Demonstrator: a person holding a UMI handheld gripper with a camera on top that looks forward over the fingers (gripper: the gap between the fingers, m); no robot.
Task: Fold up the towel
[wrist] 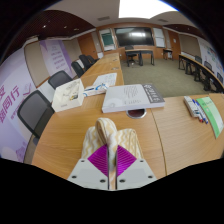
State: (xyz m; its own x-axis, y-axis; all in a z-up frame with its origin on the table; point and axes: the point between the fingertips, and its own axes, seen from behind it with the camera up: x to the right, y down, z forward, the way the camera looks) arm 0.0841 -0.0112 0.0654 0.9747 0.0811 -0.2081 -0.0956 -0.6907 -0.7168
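Note:
A cream towel [107, 133] with a faint zigzag pattern is pinched between my fingers and bunches up just ahead of them, above the wooden table [70, 135]. My gripper [111, 162] is shut on it; the two magenta pads [98, 158] press on the cloth from both sides with only a thin strip of towel between them. The rest of the towel hangs below the fingers and is hidden.
Beyond the fingers on the table lie a white box [133, 96], a small round dark object [137, 113], a white crumpled bag [68, 94] and green-and-white papers [208, 108] at the right. Black chairs [36, 110] stand along the left edge.

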